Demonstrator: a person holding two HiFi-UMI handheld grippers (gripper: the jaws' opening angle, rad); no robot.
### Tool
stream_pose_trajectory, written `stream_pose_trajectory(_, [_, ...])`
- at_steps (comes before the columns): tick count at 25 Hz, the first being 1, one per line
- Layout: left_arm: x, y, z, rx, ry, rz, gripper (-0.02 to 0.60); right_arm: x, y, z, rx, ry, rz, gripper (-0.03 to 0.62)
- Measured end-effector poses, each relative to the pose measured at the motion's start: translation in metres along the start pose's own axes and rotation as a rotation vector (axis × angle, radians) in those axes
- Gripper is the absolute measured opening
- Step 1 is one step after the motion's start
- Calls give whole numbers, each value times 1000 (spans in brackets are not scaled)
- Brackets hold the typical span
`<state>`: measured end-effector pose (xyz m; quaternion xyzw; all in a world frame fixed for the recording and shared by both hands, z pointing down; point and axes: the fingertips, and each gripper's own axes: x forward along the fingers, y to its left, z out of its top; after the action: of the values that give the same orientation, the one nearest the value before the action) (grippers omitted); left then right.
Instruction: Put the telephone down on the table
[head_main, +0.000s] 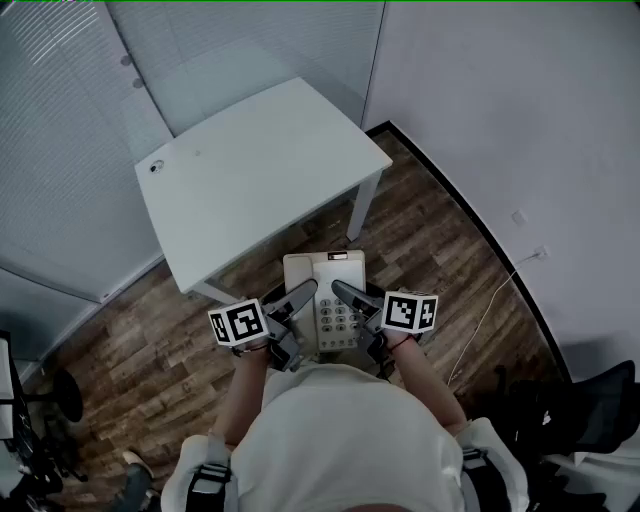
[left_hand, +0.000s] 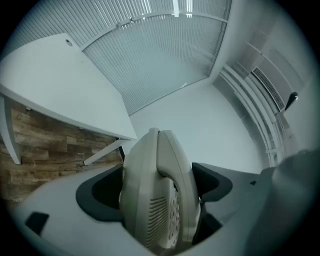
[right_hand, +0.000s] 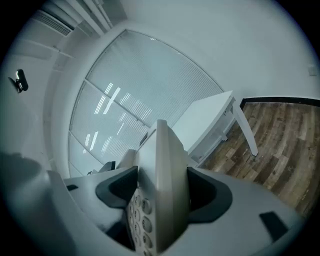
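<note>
Telephone (head_main: 326, 272) isn't down yet. It's hanging in the air, pinched from both sides, with the left claw (head_main: 303, 292) clamped on one edge and the right claw (head_main: 345, 290) clamped on the other, keypad facing up between them. The white bench (head_main: 260, 170) sits out ahead of both claws, well apart from the phone. I'd say the whole carry-over and set-down is still to do. Below the claws it's wood-plank floor (head_main: 150, 350). There are blinds (head_main: 60, 150) off past the left claw and a plain wall (head_main: 520, 100) past the right.
</note>
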<state>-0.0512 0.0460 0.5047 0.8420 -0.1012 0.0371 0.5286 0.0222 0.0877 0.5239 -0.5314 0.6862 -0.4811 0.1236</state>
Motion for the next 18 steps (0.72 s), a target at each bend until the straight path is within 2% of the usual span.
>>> stream_pose_trajectory(3, [-13,-11,-18,6,-7,10,410,-16,7,-17,1,5,12,314])
stream_pose_trajectory(7, [-47,-30,-91,-4,-30,22,410,-68,14,-78,-11,26,20,314])
stream_pose_trajectory(10, [-63,-40,-125,-7,-41,33,410,-92,17,-107,-10,38,26,314])
stream_pose_trajectory(14, [-78,-47,-157,-6,-30,39,410,-114,19,-137,0,35,29,314])
stream_pose_trajectory(18, [-87,-50,-174,-3,-26,39,410,-125,20,-153,4,27,24,314])
